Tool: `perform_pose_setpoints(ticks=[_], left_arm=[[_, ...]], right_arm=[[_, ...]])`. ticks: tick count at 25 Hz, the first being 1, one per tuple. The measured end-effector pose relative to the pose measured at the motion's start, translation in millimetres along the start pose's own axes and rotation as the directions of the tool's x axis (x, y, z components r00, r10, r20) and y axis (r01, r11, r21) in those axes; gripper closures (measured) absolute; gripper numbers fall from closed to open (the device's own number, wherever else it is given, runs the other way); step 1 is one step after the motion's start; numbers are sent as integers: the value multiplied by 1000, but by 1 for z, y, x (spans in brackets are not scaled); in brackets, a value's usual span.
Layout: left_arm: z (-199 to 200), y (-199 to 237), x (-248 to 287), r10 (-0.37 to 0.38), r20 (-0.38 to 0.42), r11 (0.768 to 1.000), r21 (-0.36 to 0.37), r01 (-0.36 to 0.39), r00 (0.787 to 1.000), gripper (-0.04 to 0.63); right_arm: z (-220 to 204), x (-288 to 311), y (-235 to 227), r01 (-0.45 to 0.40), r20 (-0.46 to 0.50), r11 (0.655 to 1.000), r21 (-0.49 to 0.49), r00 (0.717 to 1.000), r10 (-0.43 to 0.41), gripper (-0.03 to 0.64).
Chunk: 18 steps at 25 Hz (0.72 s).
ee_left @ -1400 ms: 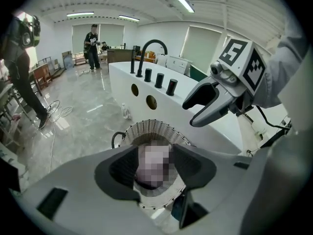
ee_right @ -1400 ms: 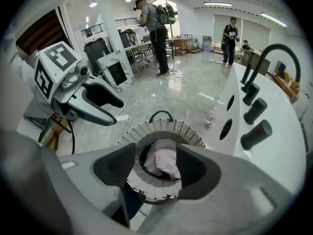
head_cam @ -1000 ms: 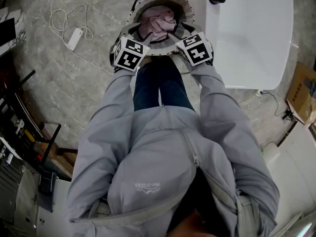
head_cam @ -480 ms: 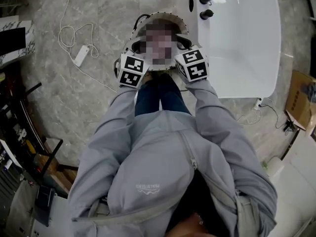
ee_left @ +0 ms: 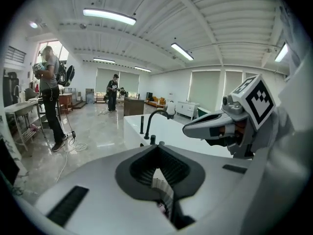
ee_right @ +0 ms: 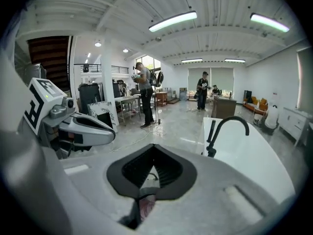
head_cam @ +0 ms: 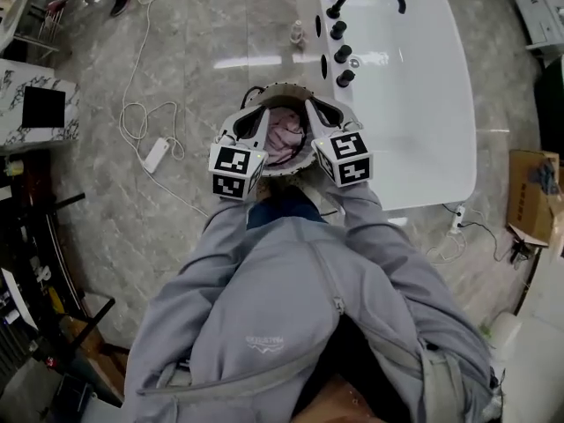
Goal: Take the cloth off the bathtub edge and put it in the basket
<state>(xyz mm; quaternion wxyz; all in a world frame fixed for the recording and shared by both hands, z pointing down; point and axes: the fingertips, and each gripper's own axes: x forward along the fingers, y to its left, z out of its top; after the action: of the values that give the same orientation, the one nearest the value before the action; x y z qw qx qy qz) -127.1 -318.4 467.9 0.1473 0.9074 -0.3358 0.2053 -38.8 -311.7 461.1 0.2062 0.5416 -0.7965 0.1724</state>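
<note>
Cloth [head_cam: 284, 136]: pink, bunched, lying inside the round basket [head_cam: 280, 86] on the floor just beside the white bathtub [head_cam: 414, 86]. We see none of it on the tub edge, so we judge the placing done and the step in hand to be the clean withdrawal. Left gripper [head_cam: 263, 113] and right gripper [head_cam: 310, 106] hang side by side above the basket, tips pointing over its near rim. The jaws of both have just been closing and now stand pressed together with nothing between them; each gripper view shows only a sliver of pink far below through the gap. To do this well, we judge that the tongs should leave straight upward with the jaws together, so no loose fold catches on a pad and gets dragged back out. We also want the tips kept off the basket rim, since the basket looks light and may tip or slide. Before closing the entry, we check from the head view that no corner trails over the rim; from here the rim looks free, though the grippers hide its near part.
</note>
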Motion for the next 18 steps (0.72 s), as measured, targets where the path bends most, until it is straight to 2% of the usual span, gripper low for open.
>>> perform_pose_setpoints(ticks=[8,13,18], left_arm=[[83,-20,-41,15,182,1000,17,-18,983,589],[121,-31,-68,46,284,998,29,-57,958,589],[129,-37,-91,90,337,993,36,-108,937,589]], right_arm=[[76,-60,-5,63,188,998,-8,980,-61,612],[93,-90,-6,88,250,996,30,964,-92,612],[99,-114,0,127,306,992,4,944,-122,612]])
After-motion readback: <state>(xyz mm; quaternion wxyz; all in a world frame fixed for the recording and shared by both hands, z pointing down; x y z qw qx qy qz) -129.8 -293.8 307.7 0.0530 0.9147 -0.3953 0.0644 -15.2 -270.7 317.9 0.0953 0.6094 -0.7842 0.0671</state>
